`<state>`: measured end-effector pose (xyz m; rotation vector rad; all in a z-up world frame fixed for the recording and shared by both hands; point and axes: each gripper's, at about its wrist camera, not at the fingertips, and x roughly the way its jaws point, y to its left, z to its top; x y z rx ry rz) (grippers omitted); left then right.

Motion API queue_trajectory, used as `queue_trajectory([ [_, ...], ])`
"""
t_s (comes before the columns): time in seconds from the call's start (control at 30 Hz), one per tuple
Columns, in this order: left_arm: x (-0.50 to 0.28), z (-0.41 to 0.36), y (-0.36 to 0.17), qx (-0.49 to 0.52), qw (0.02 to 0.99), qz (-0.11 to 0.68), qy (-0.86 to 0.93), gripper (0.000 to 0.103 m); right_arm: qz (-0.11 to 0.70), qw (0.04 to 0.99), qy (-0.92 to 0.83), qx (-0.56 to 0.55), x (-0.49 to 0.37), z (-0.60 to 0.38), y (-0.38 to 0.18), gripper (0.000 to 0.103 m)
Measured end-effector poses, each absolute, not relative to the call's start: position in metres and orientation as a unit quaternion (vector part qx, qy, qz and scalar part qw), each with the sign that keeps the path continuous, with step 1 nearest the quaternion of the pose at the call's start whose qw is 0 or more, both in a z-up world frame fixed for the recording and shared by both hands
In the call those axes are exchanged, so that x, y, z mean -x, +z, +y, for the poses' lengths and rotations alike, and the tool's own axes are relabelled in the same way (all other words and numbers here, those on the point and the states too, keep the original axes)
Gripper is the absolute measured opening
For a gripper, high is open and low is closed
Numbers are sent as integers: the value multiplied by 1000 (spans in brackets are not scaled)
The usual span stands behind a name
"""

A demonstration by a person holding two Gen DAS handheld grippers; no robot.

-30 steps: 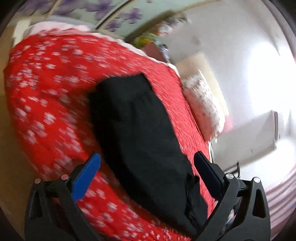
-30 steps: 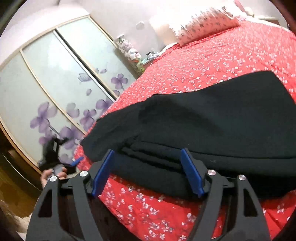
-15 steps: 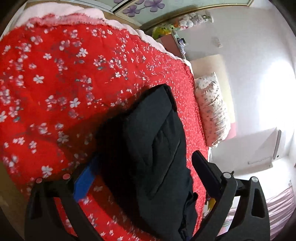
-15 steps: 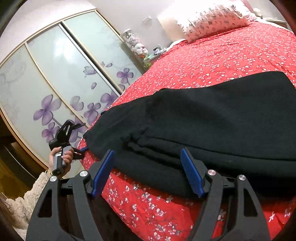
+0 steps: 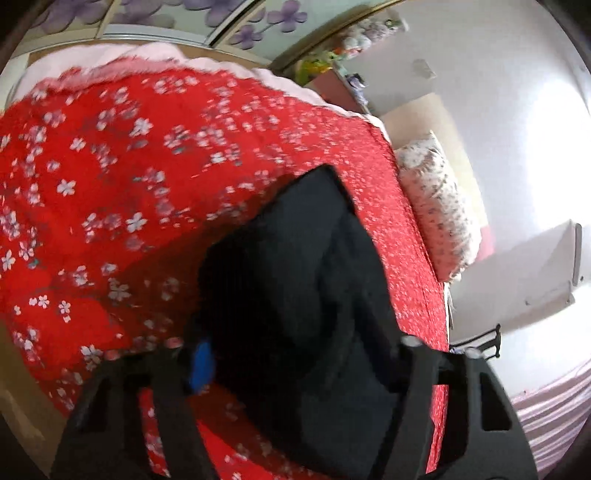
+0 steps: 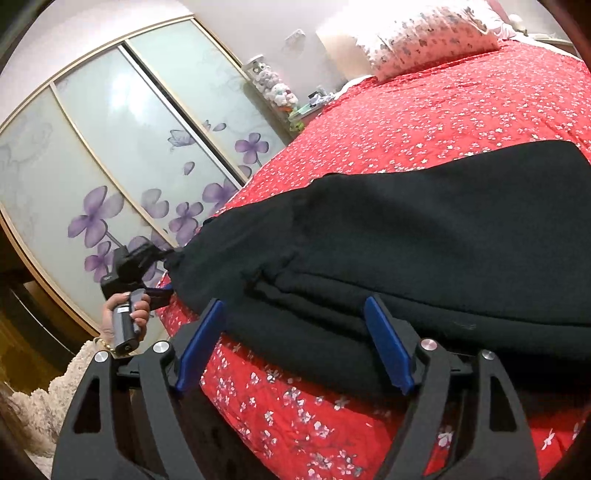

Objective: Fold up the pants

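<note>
While your two tools work the same garment from opposite ends, this is how things lie:

Pants: the black pants (image 6: 424, 251) lie folded lengthwise on the red flowered bedspread (image 6: 461, 107), running from about 9 o'clock to 3 o'clock across your right wrist view; in your left wrist view the pants (image 5: 295, 280) stretch from 6 o'clock up toward 12.

Right tool: your right gripper (image 6: 291, 345) sits at 6 o'clock with its blue-padded fingers (image 6: 388, 350) spread wide; the near folded edge of the pants lies between them, and nothing is clamped.

Left tool: your left gripper (image 6: 162, 273) shows at 9 o'clock in the right wrist view, at the far corner of the pants, with cloth bunched at its tip. In its own blurred view the left gripper (image 5: 295, 354) has black cloth filling the gap; one blue pad (image 5: 201, 363) shows and the other finger is hidden. Whether it is clamped on the cloth, you cannot tell.

Left hand: your left hand (image 6: 123, 317) wraps the handle at 8 o'clock.

Pillow: a flowered pillow (image 6: 424, 29) lies at the bed's head, near 1 o'clock.

Wardrobe: sliding doors with purple flowers (image 6: 110, 166) stand at 10 o'clock.
</note>
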<state>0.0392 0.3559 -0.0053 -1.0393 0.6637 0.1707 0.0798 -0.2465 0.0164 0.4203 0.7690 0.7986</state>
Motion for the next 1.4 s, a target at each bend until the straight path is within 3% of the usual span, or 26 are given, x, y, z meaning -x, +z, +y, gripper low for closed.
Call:
queue_trajectory([
  [0.13,-35,364,-11,513,797,307,85,50,363,828,378,-200,-80,-248,17,80],
  [0.17,-35,365,-11,513,796,309,90,43,363,828,378,-200,-80,-248,18,80],
  [0.3,-31,358,1,484,814,306,96,28,360,826,381,-206,-78,-251,20,80],
  [0.37,-31,350,16,458,831,301,93,26,356,826,382,-210,-77,-254,21,80],
  [0.63,-41,289,98,330,895,289,75,25,320,821,392,-264,-72,-282,33,80],
  [0.93,-56,160,179,234,935,264,-26,25,267,827,341,-360,-71,-341,40,80],
  [1.17,-70,52,189,196,932,287,-108,25,225,822,280,-441,-70,-399,36,80],
  [1.4,-82,-74,154,154,906,336,-206,25,195,815,225,-498,-61,-445,25,80],
])
